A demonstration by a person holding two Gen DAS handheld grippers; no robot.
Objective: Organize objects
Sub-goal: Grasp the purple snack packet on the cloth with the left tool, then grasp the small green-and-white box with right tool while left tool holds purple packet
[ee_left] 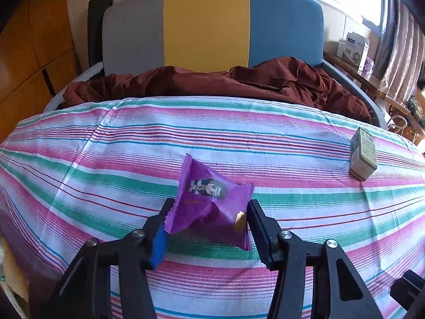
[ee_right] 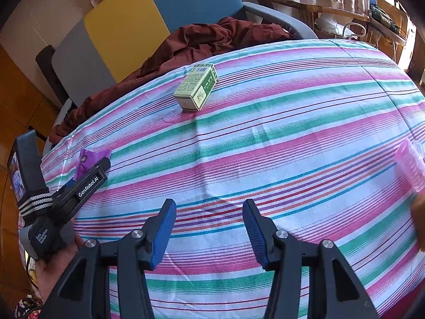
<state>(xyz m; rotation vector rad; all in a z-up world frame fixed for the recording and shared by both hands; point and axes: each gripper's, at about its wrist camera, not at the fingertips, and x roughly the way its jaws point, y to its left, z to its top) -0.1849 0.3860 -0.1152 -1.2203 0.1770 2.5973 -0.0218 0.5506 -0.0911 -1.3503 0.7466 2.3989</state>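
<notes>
Here, line by line:
Left gripper (ee_left: 208, 212): its two fingers are closed on the purple snack packet (ee_left: 209, 199), one at each side edge; the packet stands tilted, its lower edge close to the cloth, contact with the cloth hard to judge.
Right gripper (ee_right: 209, 212): fingers spread apart with nothing between them, above bare striped cloth.
Purple snack packet, right wrist view (ee_right: 89, 159): only a corner shows past the left gripper's body (ee_right: 90, 180), at the cloth's left side.
Green box (ee_right: 196, 90): lies on the striped bedsheet (ee_right: 292, 133) toward the far edge, well apart from both grippers; in the left wrist view it sits far right (ee_left: 362, 152).
Pink ridged item (ee_right: 410, 167): at the right border of the right wrist view, blurred; what it is I cannot tell.
Far edge: the sheet ends against a rumpled dark red cloth (ee_left: 212, 82), with a grey, yellow and blue headboard (ee_left: 207, 24) behind it.
Right edge: the sheet drops off near a wooden side table (ee_right: 313, 2) carrying boxes.
Open room: a wide stretch of bare sheet lies between the packet, the green box and the pink item.
</notes>
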